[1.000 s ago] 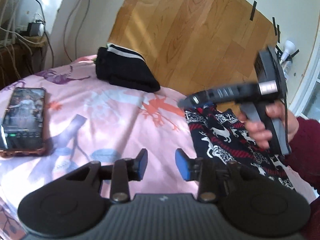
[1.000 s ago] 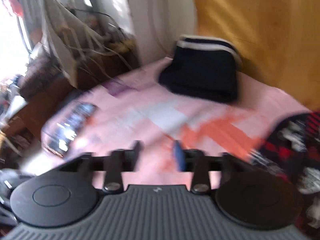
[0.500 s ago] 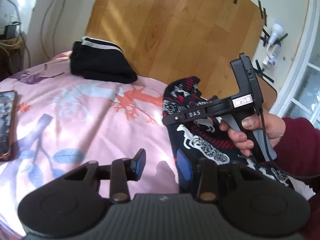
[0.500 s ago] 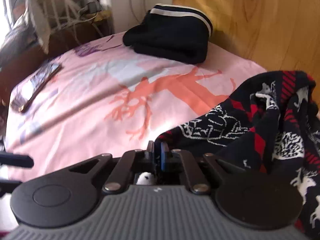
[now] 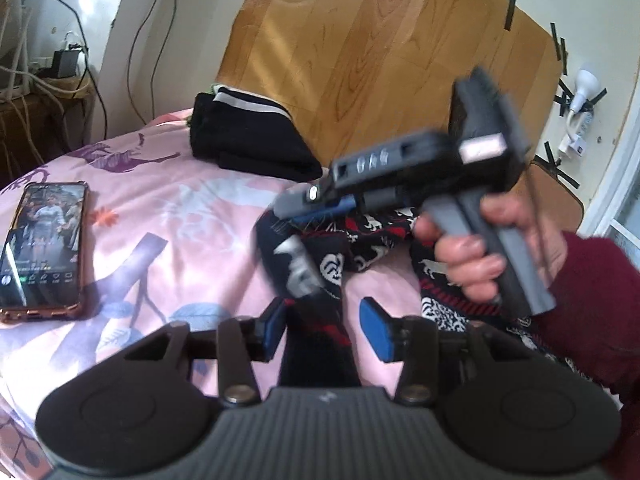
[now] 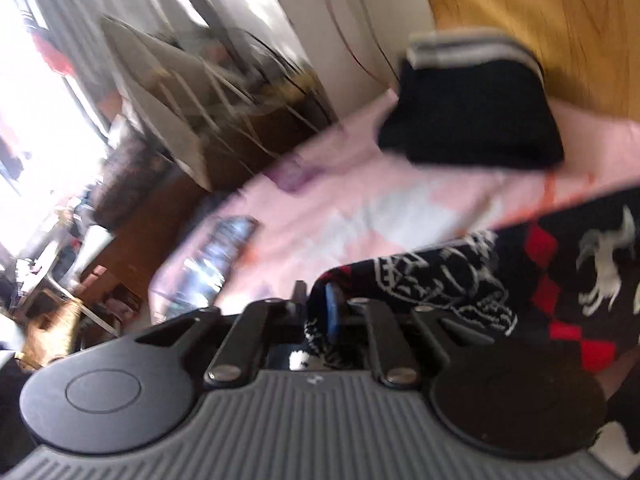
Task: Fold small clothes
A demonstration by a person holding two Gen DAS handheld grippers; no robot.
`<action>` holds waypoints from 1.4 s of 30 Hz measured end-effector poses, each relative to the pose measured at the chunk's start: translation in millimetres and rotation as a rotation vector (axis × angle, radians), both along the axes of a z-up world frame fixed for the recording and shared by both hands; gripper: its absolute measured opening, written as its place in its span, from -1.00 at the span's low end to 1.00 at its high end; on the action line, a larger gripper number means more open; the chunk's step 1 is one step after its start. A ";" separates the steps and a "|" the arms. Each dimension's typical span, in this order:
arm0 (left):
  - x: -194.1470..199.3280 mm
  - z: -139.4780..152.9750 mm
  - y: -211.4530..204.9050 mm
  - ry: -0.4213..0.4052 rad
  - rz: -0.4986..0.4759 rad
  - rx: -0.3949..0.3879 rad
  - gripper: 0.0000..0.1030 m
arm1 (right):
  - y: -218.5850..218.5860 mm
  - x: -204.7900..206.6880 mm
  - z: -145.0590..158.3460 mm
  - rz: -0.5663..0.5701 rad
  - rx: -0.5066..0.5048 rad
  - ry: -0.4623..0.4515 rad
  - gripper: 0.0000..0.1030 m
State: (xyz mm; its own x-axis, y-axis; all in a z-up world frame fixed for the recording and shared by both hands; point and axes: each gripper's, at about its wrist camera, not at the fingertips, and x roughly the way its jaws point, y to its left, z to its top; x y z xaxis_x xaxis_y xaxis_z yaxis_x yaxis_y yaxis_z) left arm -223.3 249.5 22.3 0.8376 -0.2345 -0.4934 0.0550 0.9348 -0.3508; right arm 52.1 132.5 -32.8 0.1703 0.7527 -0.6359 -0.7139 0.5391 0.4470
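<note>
The dark knitted garment with white reindeer and red diamond pattern point(image 5: 320, 264) lay crumpled on the pink bedsheet printed with deer and leaf shapes point(image 5: 160, 208), toward the near right side of the bed. One fold of it rose in a narrow strip between the blue pads of the left tool point(image 5: 326, 330). The left tool's jaws stood apart and were opening; the cloth lay against the left pad, while the right pad stood clear of it.

The right tool point(image 6: 316, 312) was seen from the left wrist view as a grey and black device point(image 5: 400, 176) gripped by a hand point(image 5: 492, 248) in a dark red sleeve point(image 5: 592, 292), its fingers reaching down onto the bunched top of the garment. In its own view the jaws were close together and opening, with a fold of the patterned garment point(image 6: 460, 280) between them. That picture was blurred, and whether the pads pressed on the cloth could not be told.

A folded black garment with a white-striped hem point(image 5: 248, 140) sat at the far edge of the bed, well apart from the patterned one. A smartphone in a brown case with its screen lit point(image 5: 42, 248) lay flat on the sheet at the left.
</note>
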 end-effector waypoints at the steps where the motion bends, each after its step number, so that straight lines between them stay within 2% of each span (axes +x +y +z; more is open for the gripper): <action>1: -0.6 -0.4 1.4 0.001 0.001 -0.004 -0.20 | -2.2 5.9 -10.7 -0.023 -0.028 0.019 -0.21; 2: -1.0 -0.8 2.6 0.001 0.001 -0.005 -0.20 | -9.5 9.6 -17.0 -0.063 -0.041 0.031 0.03; 6: 8.4 -2.2 2.3 0.014 -0.015 -0.005 -0.19 | -67.2 12.2 -20.7 -0.143 0.041 0.078 0.02; 9: 22.6 -2.5 -6.1 0.013 -0.064 -0.013 -0.19 | -126.3 4.5 -11.3 -0.231 0.076 0.009 0.02; 16: 60.3 -4.7 -63.9 0.030 -0.263 -0.014 -0.02 | -288.5 -20.7 8.2 -0.655 0.033 -0.160 0.02; 19: 71.7 -8.9 -89.2 0.065 -0.322 -0.003 0.05 | -353.2 -43.9 16.8 -0.854 -0.042 -0.245 0.03; 23: 82.9 -18.6 -100.2 0.152 -0.332 -0.008 0.05 | -419.3 -82.2 12.9 -1.003 -0.084 -0.237 0.03; 25: 85.4 -23.2 -96.6 0.194 -0.320 -0.030 0.04 | -439.6 -103.6 7.3 -1.034 -0.095 -0.209 0.03; 27: 84.6 -23.9 -92.4 0.210 -0.315 -0.063 -0.11 | -451.1 -123.6 -0.6 -1.042 -0.109 -0.195 0.03; 29: 87.8 -26.2 -93.9 0.249 -0.335 -0.086 -0.79 | -451.6 -140.2 -6.2 -1.042 -0.096 -0.172 0.03; 32: 84.7 -27.8 -101.3 0.267 -0.334 -0.068 -0.80 | -438.1 -148.1 -15.8 -0.991 -0.056 -0.137 0.03; 33: 82.4 -25.9 -104.0 0.271 -0.341 -0.059 -0.80 | -430.5 -149.3 -19.3 -0.962 -0.048 -0.132 -0.03; 34: 77.8 -22.5 -105.4 0.271 -0.350 -0.056 -0.81 | -422.2 -149.8 -22.3 -0.932 -0.047 -0.125 -0.16; 35: 73.5 -18.4 -106.0 0.272 -0.360 -0.059 -0.81 | -412.5 -153.3 -24.2 -0.916 -0.073 -0.154 -0.72; 37: 54.8 -5.0 -106.1 0.252 -0.386 -0.045 -0.82 | -403.1 -155.1 -19.2 -0.905 -0.116 -0.172 -0.75; 38: 44.3 2.4 -105.6 0.232 -0.396 -0.028 -0.89 | -407.6 -155.2 -14.5 -0.910 -0.107 -0.167 -0.76; 39: 32.9 8.8 -104.1 0.211 -0.401 -0.006 -0.89 | -415.9 -158.2 -5.6 -0.922 -0.087 -0.180 -0.88; 42: 21.2 10.5 -99.0 0.216 -0.357 0.026 -0.88 | -442.9 -166.5 17.5 -0.953 -0.046 -0.221 -0.90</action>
State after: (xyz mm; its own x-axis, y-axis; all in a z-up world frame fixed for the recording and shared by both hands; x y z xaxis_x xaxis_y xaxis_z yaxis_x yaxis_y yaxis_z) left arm -202.1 150.4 32.9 0.5825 -0.4764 -0.6586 0.3045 0.8792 -0.3666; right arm -114.3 -310.4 -15.3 0.8130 0.2135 -0.5418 -0.0356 0.9468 0.3197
